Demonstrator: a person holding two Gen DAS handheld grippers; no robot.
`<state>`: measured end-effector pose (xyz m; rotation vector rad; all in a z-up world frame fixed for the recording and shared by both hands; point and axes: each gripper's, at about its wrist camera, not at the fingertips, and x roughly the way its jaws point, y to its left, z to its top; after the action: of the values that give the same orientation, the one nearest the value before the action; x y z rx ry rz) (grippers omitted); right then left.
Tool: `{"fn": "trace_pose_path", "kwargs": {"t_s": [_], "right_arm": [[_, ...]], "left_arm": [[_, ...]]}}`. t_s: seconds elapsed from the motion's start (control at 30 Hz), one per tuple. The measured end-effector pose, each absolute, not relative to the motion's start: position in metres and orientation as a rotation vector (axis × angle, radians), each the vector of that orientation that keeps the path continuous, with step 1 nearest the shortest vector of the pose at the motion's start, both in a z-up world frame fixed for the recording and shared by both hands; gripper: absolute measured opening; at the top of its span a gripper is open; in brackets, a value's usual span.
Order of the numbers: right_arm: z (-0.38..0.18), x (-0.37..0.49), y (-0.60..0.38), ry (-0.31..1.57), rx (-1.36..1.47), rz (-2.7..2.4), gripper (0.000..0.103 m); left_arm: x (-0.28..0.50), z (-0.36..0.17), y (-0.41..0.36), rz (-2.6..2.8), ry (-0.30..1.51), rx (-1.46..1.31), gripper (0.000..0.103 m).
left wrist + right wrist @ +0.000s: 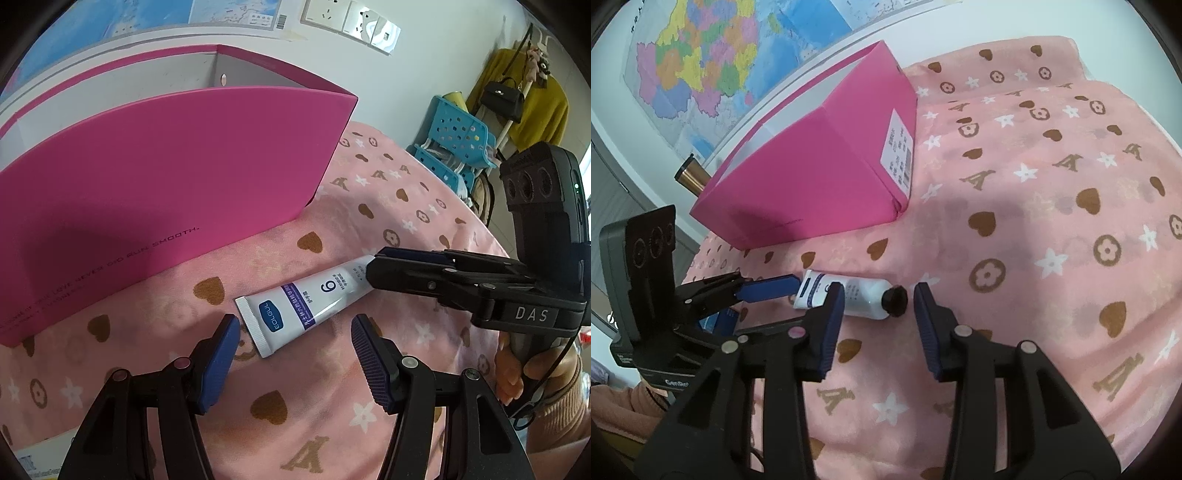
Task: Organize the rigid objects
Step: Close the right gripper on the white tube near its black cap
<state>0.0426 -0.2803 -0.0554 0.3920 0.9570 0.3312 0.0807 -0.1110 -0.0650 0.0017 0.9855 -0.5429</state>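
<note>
Across the pink patterned cloth (1052,155) we bracket the white tube (310,306) beside the pink box (166,177), left gripper (293,339) and right gripper (879,299) both spread and empty, ready to lift it in.

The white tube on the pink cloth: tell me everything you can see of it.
The white tube looks like soft plastic, with a flat crimped end, a blue "EOLGUL" badge, a purple band, a large "6" and a black screw cap. It lies flat on the pink patterned cloth, in front of the pink box, cap end between the open right claw tips, unheld.
</note>
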Motion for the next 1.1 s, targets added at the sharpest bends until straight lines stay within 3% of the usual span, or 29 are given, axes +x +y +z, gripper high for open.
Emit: {"fn": "trace_pose_path", "kwargs": {"t_s": [0.67, 1.1], "right_arm": [[-0.057, 0.041, -0.277, 0.961, 0.429, 0.305, 0.041], [-0.027, 0.036, -0.269, 0.875, 0.450, 0.428, 0.041]], "left_arm": [[0.081, -0.067, -0.108, -0.534, 0.979, -0.062, 0.063], [0.076, -0.067, -0.117, -0.503, 0.956, -0.001, 0.062]]}}
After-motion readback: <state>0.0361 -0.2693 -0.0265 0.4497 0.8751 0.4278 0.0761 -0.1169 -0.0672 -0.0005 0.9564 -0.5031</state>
